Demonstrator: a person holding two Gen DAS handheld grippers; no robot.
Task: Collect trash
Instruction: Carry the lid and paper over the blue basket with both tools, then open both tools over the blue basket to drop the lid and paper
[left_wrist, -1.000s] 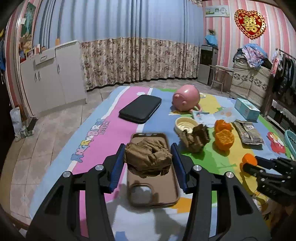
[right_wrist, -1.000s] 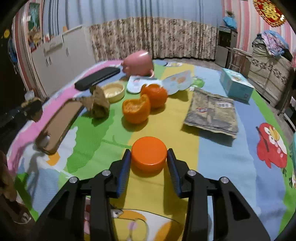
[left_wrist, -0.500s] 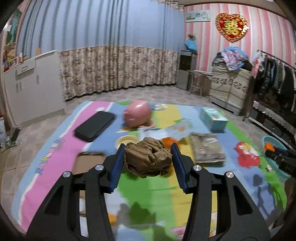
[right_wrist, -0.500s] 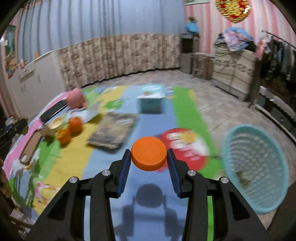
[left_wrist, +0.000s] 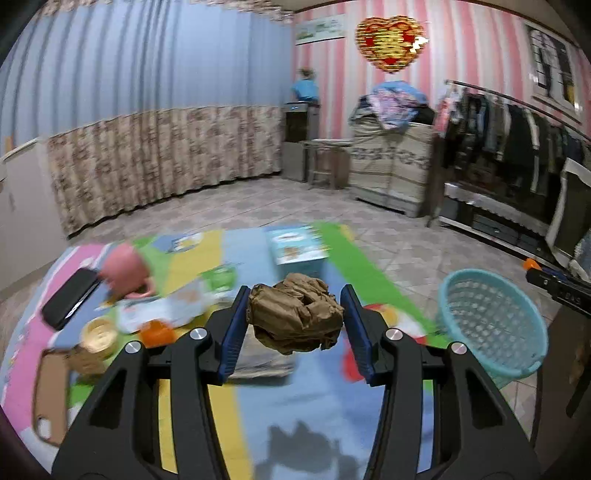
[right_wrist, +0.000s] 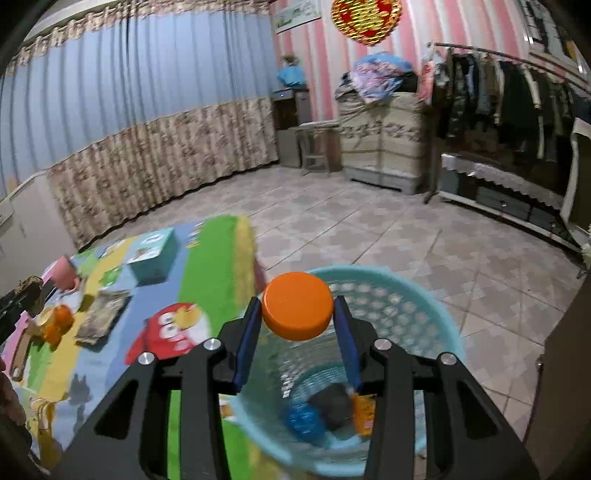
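Both grippers have swung away from the cluttered mat toward the teal basket (right_wrist: 436, 306).

Right gripper (right_wrist: 297, 328) now hangs over the basket, its jaws clamped on an orange cap (right_wrist: 297, 305). Left gripper (left_wrist: 293, 325) pinches a crumpled brown paper wad (left_wrist: 295, 317) above the mat (left_wrist: 332, 406), the basket off to its right.

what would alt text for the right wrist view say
The right tongs grip an orange cap above a light blue mesh basket holding a few pieces of trash. To the left, a colourful cartoon mat with scattered items lies on the tiled floor.
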